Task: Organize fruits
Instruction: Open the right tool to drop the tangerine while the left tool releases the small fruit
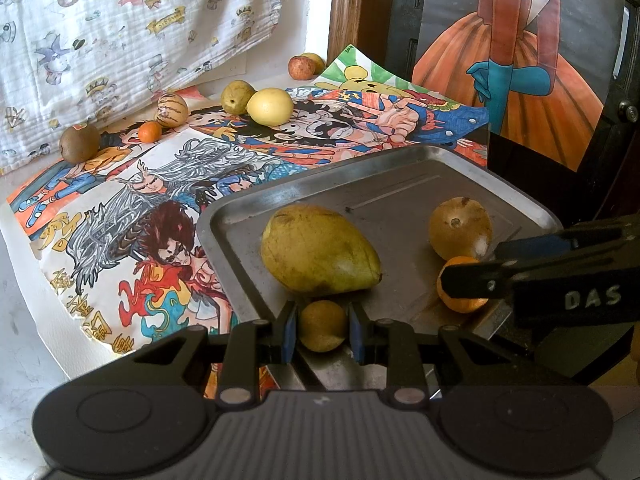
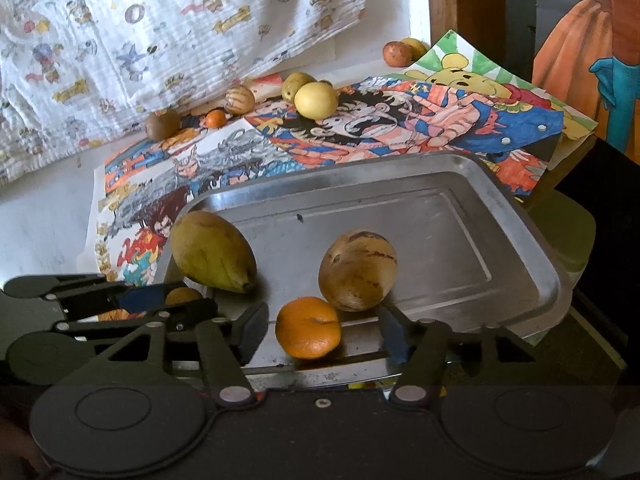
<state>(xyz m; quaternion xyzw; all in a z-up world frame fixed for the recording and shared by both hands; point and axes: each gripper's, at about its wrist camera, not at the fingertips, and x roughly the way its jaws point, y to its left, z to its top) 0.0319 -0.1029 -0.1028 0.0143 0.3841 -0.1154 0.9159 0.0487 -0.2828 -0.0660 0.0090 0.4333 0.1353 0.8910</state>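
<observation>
The right gripper (image 1: 464,284) partly hides the orange (image 1: 460,300).

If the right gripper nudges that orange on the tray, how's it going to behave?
The orange is round and sits loose on the smooth metal tray, so a nudge would probably roll it. It lies between the right gripper's open fingers near the tray's front rim, so it could roll off. The striped fruit close behind may stop it.

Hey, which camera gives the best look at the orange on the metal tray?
The right wrist view: the orange sits whole and unobstructed between the open right gripper fingers. In the left wrist view the orange is partly hidden behind that gripper's finger.
</observation>
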